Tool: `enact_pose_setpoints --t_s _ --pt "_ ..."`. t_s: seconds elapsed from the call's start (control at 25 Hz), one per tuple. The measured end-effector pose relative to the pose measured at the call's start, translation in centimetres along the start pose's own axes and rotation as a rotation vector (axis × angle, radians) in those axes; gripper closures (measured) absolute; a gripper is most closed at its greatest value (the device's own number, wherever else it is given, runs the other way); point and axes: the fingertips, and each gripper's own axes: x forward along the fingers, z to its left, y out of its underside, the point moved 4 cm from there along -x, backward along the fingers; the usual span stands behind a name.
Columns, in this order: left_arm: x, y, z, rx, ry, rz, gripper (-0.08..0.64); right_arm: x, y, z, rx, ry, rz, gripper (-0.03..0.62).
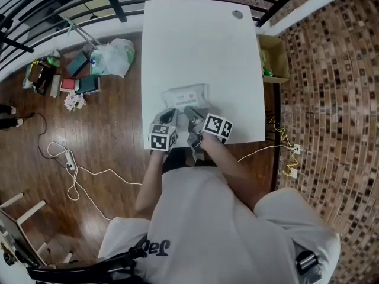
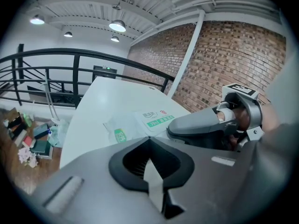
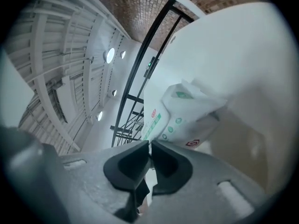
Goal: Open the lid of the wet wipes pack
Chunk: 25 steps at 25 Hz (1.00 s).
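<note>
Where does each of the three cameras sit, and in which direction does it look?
Head view: on the person's head, looking steeply down at the table and wet wipes pack; shows arms, left gripper, right gripper.
Left gripper view: on the left gripper, looking along the table toward the railing; shows its shut jaws and the right gripper.
Right gripper view: on the right gripper, rolled sideways, facing the pack; shows its shut jaws.
Shared: all three see the pack and table.

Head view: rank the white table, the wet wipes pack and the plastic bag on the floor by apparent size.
1. The white table, clearly largest.
2 and 3. The plastic bag and wet wipes pack look about alike; the bag sits lower, farther from the camera, so unranked.
</note>
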Motion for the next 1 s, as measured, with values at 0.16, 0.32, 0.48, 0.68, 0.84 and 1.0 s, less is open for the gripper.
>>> enact_pose_setpoints --t_s 0.16,0.32,0.48,0.68,0.84,1.0 --pt "0.0 0.0 0.1 0.0 0.011 -0.003 0.545 0.0 -0.1 0.2 -0.036 0.018 0.02 0.588" --pt "0.0 -0.1 0.2 0.004 0.014 -0.009 0.545 0.1 -0.1 0.3 -0.038 0.021 0.023 0.588" --pt "0.0 -0.1 0.4 0.01 0.022 -0.008 0.545 0.1 -1.3 3.0 -0.094 -0.097 -0.042 0.589" --pt "0.0 0.2 0.5 0.013 0.035 -0.006 0.545 2.1 -5.2 6.3 -0.297 -0.056 -0.047 0.601" --pt "0.1 -0.1 0.2 0.021 0.052 0.003 0.545 4.9 -7.9 5.6 -0.614 0.197 0.092 0.601" --pt "0.1 0.0 0.2 0.019 0.065 0.004 0.545 8.0 -8.3 5.2 -1.05 0.434 0.331 0.601"
